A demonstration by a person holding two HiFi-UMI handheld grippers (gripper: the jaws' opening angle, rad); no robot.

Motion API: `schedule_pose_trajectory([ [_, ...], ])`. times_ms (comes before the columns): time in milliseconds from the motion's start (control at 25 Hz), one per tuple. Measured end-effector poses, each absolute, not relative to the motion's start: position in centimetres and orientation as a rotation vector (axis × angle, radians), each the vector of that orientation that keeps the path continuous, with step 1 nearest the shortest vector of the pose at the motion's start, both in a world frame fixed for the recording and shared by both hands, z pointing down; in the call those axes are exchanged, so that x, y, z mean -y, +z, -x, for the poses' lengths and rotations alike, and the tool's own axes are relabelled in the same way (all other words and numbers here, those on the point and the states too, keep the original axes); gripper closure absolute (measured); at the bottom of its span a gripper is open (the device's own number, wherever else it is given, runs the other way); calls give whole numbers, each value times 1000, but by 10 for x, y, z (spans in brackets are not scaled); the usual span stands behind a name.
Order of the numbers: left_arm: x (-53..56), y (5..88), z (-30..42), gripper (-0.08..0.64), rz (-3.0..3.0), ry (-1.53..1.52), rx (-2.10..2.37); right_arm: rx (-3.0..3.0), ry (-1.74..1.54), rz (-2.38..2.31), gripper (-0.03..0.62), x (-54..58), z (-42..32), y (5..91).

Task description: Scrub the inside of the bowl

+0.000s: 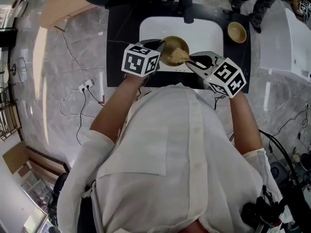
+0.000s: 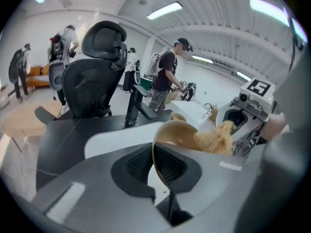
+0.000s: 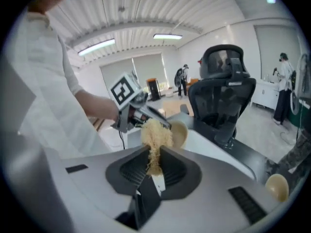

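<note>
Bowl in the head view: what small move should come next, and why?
Probably sweep the scrubber around the inner wall: the right tool is shut on it, it sits inside the bowl, and the left tool clamps the rim over the sink.
</note>
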State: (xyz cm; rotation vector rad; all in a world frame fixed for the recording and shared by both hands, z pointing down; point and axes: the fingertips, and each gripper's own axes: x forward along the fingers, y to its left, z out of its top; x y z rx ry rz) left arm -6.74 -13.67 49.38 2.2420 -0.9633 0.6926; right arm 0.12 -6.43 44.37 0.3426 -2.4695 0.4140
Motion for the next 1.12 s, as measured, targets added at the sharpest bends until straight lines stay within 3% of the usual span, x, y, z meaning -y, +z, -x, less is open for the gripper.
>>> schedule_pose_trajectory([
  [280,132,480,56,546,-2114,322,750,2713,621,-527,540,115,-53,408],
  [600,112,431,9,546,-2013,-131,321,2872,864,-336,540,132,-58,390],
  [1120,114,450,6,546,-1879,-254,333,3004,886,78,540,115,-50,363],
])
